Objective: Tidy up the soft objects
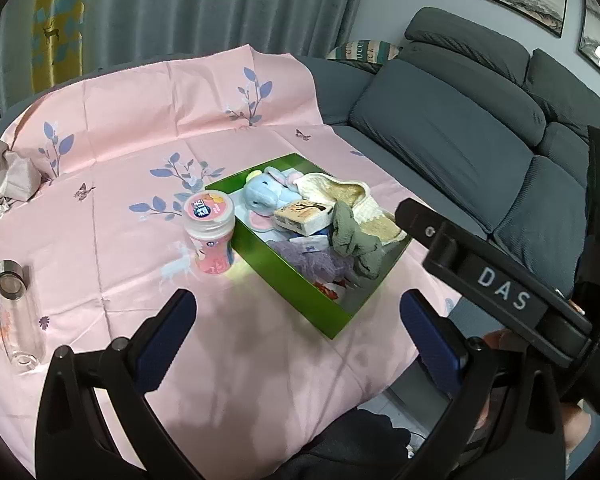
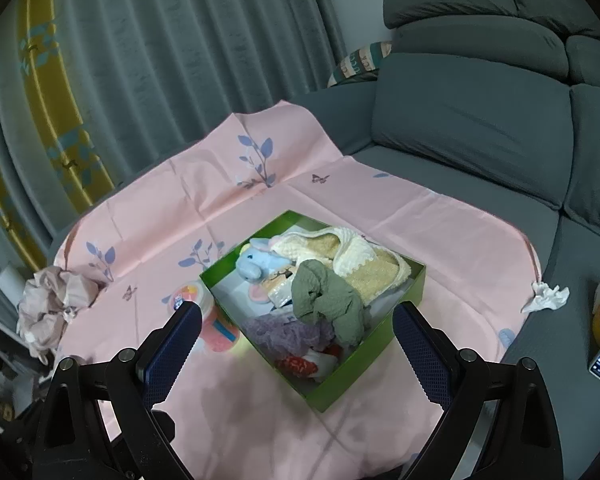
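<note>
Near the middle of both views a green box [image 2: 364,376] sits on a pink cloth [image 1: 148,128], its long axis running from upper left to lower right of the frame. Inside lie a blue plush elephant [image 2: 252,266] at the upper-left end, a cream knitted blanket [image 2: 356,258] along the upper-right side, an olive cloth [image 2: 328,300] draped over the middle, a purple fluffy item [image 2: 280,334] and something red [image 2: 296,364] at the lower end. A pink jar [image 1: 211,236] stands touching the box's left wall. Both the left gripper [image 1: 298,334] and right gripper [image 2: 296,350] hover above, jaws spread wide and empty
</note>
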`<state>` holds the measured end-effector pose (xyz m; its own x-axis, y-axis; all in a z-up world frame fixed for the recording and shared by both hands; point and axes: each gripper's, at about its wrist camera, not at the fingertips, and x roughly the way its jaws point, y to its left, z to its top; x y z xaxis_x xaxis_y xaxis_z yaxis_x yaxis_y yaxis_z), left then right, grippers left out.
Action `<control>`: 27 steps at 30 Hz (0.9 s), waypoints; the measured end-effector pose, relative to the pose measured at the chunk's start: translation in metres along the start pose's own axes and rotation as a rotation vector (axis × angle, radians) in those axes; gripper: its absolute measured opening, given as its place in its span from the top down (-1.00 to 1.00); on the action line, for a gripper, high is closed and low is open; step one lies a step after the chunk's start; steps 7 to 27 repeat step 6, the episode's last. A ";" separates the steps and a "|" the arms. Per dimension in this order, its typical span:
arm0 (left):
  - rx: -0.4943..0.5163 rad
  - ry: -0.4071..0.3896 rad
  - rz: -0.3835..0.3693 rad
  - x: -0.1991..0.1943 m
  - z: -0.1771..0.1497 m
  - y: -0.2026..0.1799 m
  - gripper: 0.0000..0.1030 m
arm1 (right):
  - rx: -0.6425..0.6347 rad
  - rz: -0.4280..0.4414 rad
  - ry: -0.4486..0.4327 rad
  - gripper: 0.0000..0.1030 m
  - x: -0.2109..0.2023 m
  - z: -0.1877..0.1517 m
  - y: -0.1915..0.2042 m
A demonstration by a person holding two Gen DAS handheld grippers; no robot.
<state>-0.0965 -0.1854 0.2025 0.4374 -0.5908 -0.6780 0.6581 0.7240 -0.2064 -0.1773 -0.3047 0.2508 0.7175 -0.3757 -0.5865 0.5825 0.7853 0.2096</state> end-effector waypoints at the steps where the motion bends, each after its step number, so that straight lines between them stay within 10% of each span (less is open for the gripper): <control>1: 0.002 0.000 0.000 0.000 -0.001 0.000 -0.97 | -0.004 0.001 0.000 -0.88 0.000 0.000 0.001; 27: 0.000 -0.005 0.010 -0.003 -0.002 0.002 -0.97 | -0.017 -0.009 -0.004 -0.88 -0.003 -0.001 0.005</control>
